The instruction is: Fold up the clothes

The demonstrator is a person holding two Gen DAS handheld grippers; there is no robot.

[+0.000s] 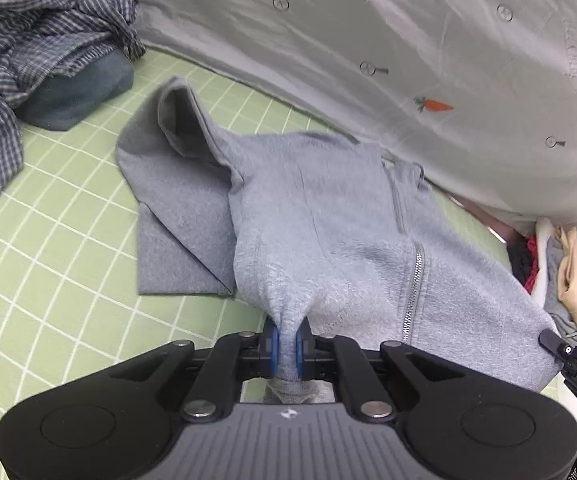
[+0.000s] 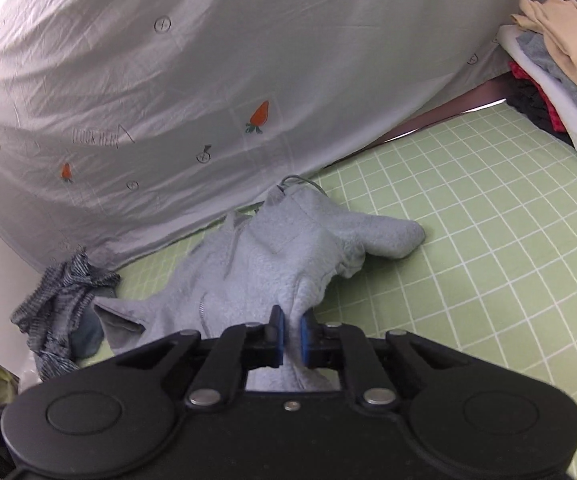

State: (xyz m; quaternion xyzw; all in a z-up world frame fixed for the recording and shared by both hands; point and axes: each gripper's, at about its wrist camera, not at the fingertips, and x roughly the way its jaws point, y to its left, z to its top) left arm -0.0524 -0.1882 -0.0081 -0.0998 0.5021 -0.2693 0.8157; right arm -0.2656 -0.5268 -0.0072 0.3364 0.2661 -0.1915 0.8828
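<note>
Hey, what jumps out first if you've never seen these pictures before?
A grey zip hoodie lies mid-fold on the green checked sheet, its hem pinched by the left gripper and right gripper. Behind it hangs a pale carrot-print cloth. A crumpled plaid shirt lies far left, and a folded stack sits far right.

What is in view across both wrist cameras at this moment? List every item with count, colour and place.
zip hoodie: one, grey, spread on the bed, hem pinched at two spots
checked shirt: one, blue-white, crumpled at the bed's far left
folded garment: one, dark teal, under the checked shirt
folded clothes stack: one, beige, grey, white, red and black layers, far right of the bed
bedsheet: one, green with a white grid, under everything
hanging sheet: one, pale grey with carrot prints, behind the bed
left gripper: black, blue fingers, shut on the hoodie
right gripper: black, blue fingers, shut on the hoodie
</note>
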